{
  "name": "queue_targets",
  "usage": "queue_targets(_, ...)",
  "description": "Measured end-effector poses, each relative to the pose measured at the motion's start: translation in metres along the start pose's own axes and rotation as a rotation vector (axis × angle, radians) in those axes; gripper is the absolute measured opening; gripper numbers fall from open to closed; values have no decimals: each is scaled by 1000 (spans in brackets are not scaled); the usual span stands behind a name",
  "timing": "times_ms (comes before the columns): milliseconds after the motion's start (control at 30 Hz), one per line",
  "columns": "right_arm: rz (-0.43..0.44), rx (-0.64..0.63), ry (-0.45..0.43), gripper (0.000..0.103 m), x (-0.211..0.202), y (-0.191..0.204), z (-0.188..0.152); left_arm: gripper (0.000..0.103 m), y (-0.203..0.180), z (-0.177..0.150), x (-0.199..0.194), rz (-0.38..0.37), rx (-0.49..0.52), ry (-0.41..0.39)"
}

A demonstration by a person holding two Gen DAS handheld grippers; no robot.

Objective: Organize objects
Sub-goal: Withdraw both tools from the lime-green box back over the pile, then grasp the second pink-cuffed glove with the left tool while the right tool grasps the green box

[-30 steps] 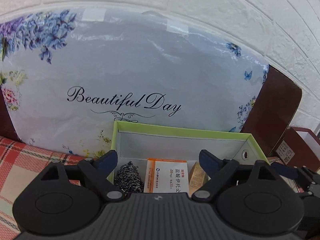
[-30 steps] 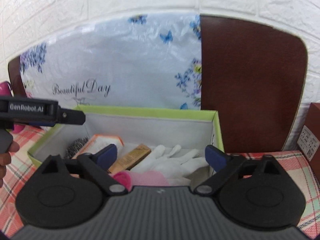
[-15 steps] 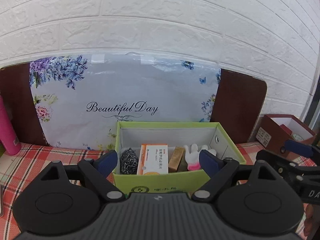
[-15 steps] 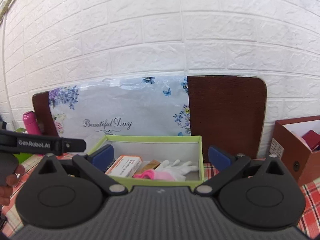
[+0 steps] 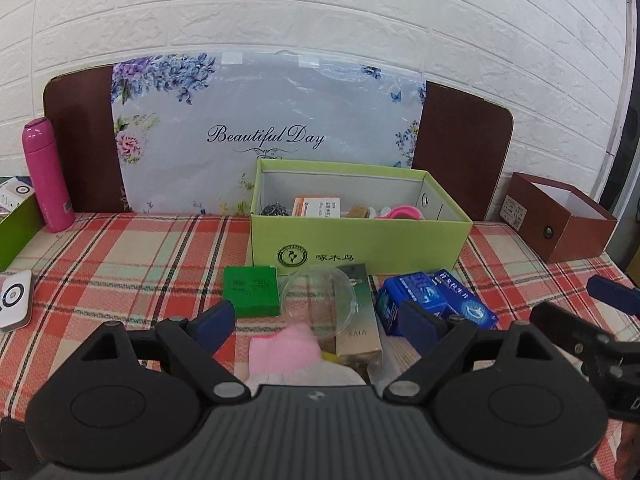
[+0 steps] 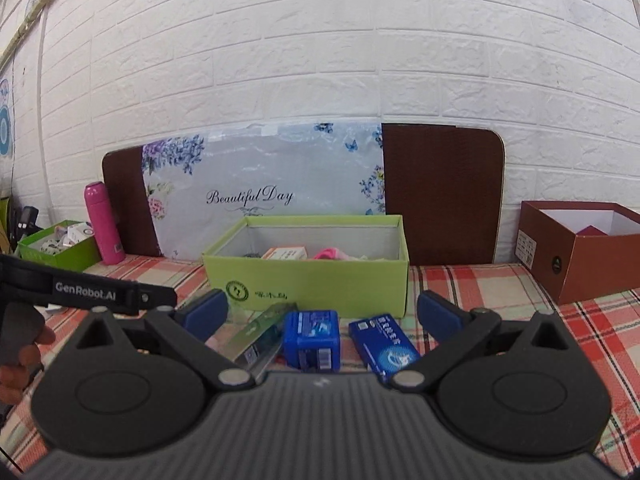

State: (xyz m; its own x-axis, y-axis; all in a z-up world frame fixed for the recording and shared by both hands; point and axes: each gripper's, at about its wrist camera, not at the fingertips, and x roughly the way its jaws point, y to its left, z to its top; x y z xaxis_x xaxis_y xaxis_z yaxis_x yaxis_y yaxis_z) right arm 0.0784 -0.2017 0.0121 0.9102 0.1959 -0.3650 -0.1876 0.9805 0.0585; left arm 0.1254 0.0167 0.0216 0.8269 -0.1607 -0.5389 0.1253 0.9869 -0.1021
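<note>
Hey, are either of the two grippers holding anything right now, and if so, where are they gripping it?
Nothing is held. The left gripper and right gripper are both open, above the items on the plaid tablecloth.

— Where do the two grippers sit?
— The left gripper (image 5: 322, 324) fills the bottom of its own view, its blue-padded fingers (image 5: 212, 326) spread wide apart with nothing between them. The right gripper (image 6: 322, 314) is posed the same way in its view, jaws wide, pads (image 6: 438, 314) empty.
— Can each be seen from the other side?
— Yes. In the right wrist view the left one shows as a black bar at the left edge, with a hand (image 6: 20, 356) wrapped around its grip. In the left wrist view one blue pad of the right one pokes in at the far right edge.
— Level or tilted?
— Both point roughly forward, slightly downward.
</note>
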Motion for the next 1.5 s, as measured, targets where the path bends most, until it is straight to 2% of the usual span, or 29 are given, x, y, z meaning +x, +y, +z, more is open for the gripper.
queue_targets(233, -2, 15, 52, 103, -12, 11, -41, 92, 9, -27, -4, 15, -41, 41)
queue_targets(433, 23, -22, 94, 103, -9, 17, -66, 92, 27, -51, 4, 53, -75, 91)
queue_targets(533, 55, -37, 121, 103, 3, 18, -71, 92, 30, -56, 13, 33, -84, 123)
queue_targets(667, 141, -88, 165, 102, 24, 19, -73, 92, 27, -59, 26, -2, -83, 145)
queue_targets(700, 158, -99, 178, 101, 30, 20, -73, 92, 26, -58, 30, -9, -81, 151)
queue_targets(767, 202, -116, 220, 92, 43, 21, -75, 92, 22, -57, 39, -16, -70, 163)
queue_targets(833, 239, -114, 256, 90, 57, 21, -76, 92, 19, -56, 49, -26, -46, 184)
queue_targets(967, 263, -104, 344, 90, 89, 24, -78, 92, 24, -57, 68, -21, -48, 244)
queue_targets(1033, 259, -113, 338, 90, 99, 27, -77, 92, 30, -59, 75, -39, -72, 259)
queue_targets(1067, 256, -134, 330, 90, 103, 30, -77, 89, 33, -60, 78, -56, -84, 266)
queue_targets(1100, 253, -160, 324, 90, 107, 33, -78, 77, 37, -62, 81, -82, -104, 276)
queue_targets(1167, 232, -183, 339, 69, 111, 38, -79, 74, 42, -62, 78, -101, -111, 266)
queue_targets(1300, 194, -141, 357, 67, 89, 36, -82, 70, 48, -66, 54, -140, -103, 243)
queue_targets(1333, 183, -136, 358, 67, 81, 35, -85, 62, 48, -68, 46, -150, -96, 233)
queue_targets(1367, 176, -132, 362, 68, 72, 35, -87, 49, 49, -70, 40, -166, -90, 231)
queue_targets(1433, 160, -112, 384, 68, 57, 34, -92, 52, 53, -76, 28, -189, -93, 232)
queue_targets(1500, 142, -106, 405, 65, 42, 35, -95, 49, 55, -85, 15, -202, -78, 240)
